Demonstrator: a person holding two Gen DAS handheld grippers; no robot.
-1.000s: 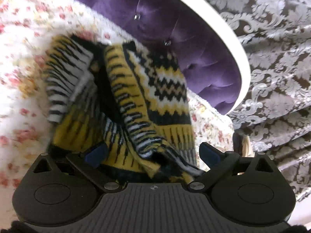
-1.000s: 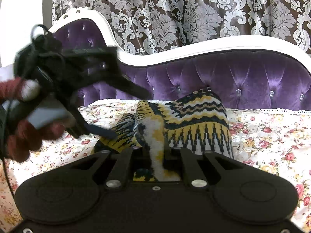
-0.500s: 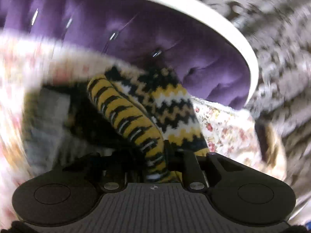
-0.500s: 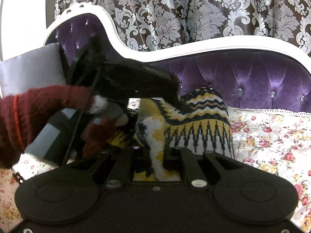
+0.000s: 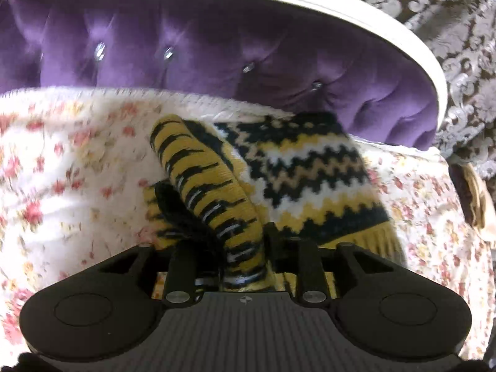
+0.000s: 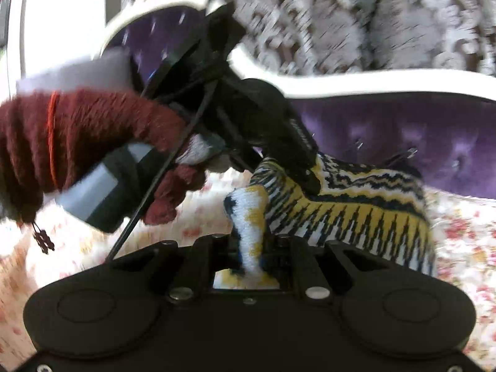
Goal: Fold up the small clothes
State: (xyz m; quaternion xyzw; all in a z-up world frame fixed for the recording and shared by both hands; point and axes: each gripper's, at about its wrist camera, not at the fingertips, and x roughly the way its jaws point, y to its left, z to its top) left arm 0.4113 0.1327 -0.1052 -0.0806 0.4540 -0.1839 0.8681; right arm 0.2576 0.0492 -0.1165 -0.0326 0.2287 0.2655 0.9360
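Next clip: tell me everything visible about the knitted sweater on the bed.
The sweater is a small, thick knit in yellow, black and white, with zigzag bands and a ribbed yellow hem. It lies bunched on the floral bedspread close to the purple tufted headboard, not yet flat. A striped fold rises from it into the left gripper, whose jaws pinch it and have just been opening slightly. The right gripper is shut on a white-and-yellow fold at its near edge.
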